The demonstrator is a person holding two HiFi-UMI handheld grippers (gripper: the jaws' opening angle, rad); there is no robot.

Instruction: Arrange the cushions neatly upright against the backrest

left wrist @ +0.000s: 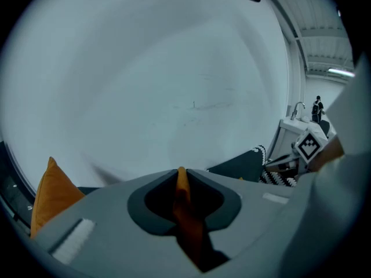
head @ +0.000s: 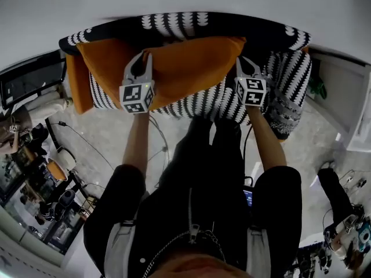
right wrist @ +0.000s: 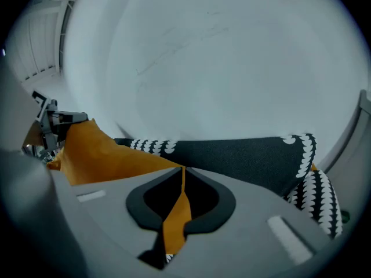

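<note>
I hold a large orange cushion [head: 185,68] by its upper edge over the black-and-white patterned sofa [head: 203,23]. The left gripper [head: 140,62] is shut on the cushion's edge near its left corner, and orange fabric [left wrist: 184,213] is pinched between the jaws. The right gripper [head: 246,68] is shut on the right corner, where a fold of orange fabric [right wrist: 174,213] sits between its jaws. The cushion [right wrist: 110,155] stretches away towards the other gripper. A second orange cushion [head: 78,88] stands at the sofa's left end. A patterned cushion [head: 293,80] leans at the right end.
A plain white wall [left wrist: 174,68] rises behind the sofa's dark backrest [right wrist: 232,155]. Cables [head: 87,141] lie on the floor in front. Cluttered equipment [head: 40,196] stands at the left, and a white cabinet [head: 353,109] at the right.
</note>
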